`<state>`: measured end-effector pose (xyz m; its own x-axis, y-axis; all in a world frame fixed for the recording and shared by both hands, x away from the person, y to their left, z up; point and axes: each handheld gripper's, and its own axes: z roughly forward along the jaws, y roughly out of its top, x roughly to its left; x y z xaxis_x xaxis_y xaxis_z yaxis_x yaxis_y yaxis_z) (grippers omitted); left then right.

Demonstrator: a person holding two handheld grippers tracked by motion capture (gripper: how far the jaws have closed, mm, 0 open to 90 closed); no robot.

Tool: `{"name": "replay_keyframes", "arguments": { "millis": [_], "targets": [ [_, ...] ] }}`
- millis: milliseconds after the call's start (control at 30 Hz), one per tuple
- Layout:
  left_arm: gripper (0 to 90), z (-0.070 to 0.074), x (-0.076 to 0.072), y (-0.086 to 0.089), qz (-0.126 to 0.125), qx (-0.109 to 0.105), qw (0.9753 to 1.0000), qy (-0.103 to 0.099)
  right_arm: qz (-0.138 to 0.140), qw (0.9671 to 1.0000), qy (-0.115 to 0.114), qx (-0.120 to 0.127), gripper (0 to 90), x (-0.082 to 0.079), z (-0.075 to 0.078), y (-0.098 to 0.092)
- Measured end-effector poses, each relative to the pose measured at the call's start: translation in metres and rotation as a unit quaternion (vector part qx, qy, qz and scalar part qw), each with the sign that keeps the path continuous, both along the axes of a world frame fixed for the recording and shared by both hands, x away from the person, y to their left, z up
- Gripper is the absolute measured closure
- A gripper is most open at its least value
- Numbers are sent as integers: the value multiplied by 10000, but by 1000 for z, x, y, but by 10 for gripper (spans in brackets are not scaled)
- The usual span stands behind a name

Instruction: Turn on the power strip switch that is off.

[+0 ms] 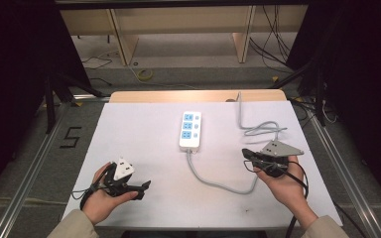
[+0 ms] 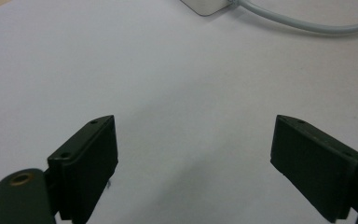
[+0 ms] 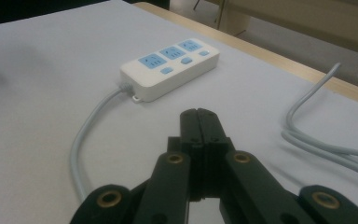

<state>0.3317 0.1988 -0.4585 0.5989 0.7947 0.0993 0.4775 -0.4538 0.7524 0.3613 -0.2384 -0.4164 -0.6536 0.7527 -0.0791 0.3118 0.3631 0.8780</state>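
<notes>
- High view: both hands rest at the near edge of the white table cover (image 1: pixel 144 124), and the white power strip (image 1: pixel 190 130) lies flat at the middle of the table, well apart from both tools. The left gripper (image 1: pixel 140 190) sits low at the near left, pointing inward with its jaws spread. The right gripper (image 1: pixel 248 154) sits at the near right, angled toward the strip, jaws pressed together on nothing. This looks like the very start, with the approach not yet made.
- High view again: the grey power cord (image 1: pixel 218 183) leaves the strip's near end, curves across toward the right hand, then runs back up and off the far edge. It is round, smooth and floppy, so I judge it will drag if the strip is moved.
- Left gripper view: two flat black pads stand wide apart over bare matte white cover; a corner of the strip (image 2: pixel 205 6) and a run of cord (image 2: pixel 307 25) cross the top edge. Next move, I judge: swing up toward that corner.
- Right gripper view: the jaws meet in one black wedge, empty. Straight ahead lies the strip (image 3: pixel 170 70): glossy hard plastic, rounded box, three pale-blue socket faces each with a blue switch. The cord (image 3: pixel 86 144) bends toward the lens; more cord loops (image 3: pixel 326 149) lie alongside. These jaws must part before gripping anything.
</notes>
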Motion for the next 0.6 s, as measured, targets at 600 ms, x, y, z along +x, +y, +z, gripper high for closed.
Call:
{"name": "replay_keyframes", "arguments": {
  "millis": [600],
  "targets": [
    [144,0,0,0,1,4,10000,-16,87,9999,42,-95,900,11,3,11]
  ]
}}
